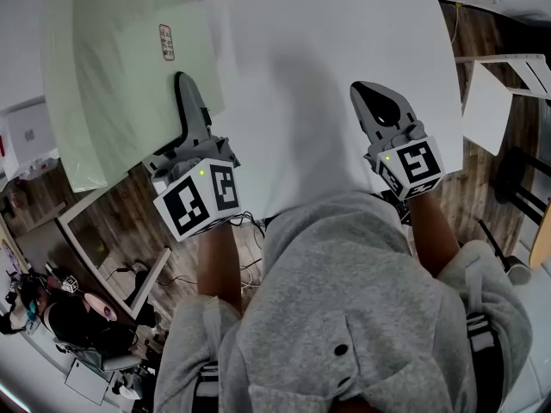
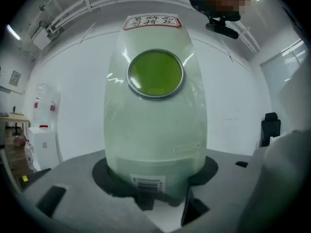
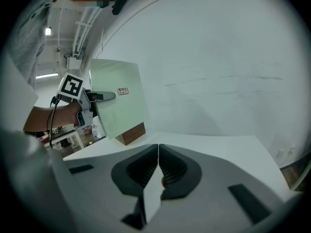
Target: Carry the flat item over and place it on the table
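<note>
Fingers (image 1: 189, 101) of the left gripper (image 1: 183, 83) pinch a pale-green translucent sheet (image 1: 120, 84).

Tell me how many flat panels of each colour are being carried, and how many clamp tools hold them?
Pale green panel: 1
White board: 1
Grippers: 2 (left gripper, right gripper)
Total: 4
</note>
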Available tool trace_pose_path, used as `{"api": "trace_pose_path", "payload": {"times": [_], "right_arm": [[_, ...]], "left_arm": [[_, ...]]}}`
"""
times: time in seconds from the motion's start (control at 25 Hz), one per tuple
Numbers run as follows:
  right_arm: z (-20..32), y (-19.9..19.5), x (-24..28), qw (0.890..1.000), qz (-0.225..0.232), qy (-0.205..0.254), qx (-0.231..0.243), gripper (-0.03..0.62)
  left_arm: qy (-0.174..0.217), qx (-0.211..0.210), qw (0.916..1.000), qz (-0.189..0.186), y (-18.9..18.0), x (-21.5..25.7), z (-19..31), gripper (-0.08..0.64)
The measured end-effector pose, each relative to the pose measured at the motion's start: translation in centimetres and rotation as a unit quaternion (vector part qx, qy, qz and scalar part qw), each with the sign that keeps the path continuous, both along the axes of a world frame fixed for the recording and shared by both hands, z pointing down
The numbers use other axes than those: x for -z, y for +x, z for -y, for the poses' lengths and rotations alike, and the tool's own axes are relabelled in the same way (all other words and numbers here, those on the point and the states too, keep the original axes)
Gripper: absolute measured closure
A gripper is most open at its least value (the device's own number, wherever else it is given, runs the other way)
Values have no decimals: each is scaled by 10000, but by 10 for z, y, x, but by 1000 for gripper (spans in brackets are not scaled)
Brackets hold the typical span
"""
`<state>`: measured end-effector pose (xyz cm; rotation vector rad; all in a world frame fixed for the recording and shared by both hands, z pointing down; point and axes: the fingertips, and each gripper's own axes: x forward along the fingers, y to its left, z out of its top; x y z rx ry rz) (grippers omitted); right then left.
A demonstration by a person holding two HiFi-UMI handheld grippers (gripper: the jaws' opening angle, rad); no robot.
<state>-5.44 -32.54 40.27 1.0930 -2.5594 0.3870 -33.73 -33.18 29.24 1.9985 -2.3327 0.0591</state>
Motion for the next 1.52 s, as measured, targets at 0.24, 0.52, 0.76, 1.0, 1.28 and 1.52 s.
{"api": "trace_pose_path", "payload": {"times": [0.24, 0.52, 0.76, 1.0, 1.28, 1.52], "right_arm": [[3, 2, -1, 10000, -30, -20, -34, 565], [7, 12, -7, 9999, -85, -93, -50, 565], [9, 15, -13, 9998, -150, -141, -26, 565], [10, 16, -16, 9997, -193, -170, -20, 565], [10, 15, -20, 9995, -223, -201, -35, 565], [12, 11, -23, 9995, -207, -236, -36, 565]], "left_arm": [[-123, 8, 9999, 1, -2, -16, 4, 288], [-218, 28, 9998, -7, 4, -32, 13, 288], [-293, 29, 9996, -7, 8, -46, 21, 287], [-318, 44, 9995, -34, 8, -56, 23, 287], [-398, 78, 9992, -37, 9, -72, 25, 287], [-459, 94, 9989, -20, 10, -82, 29, 287]]}}
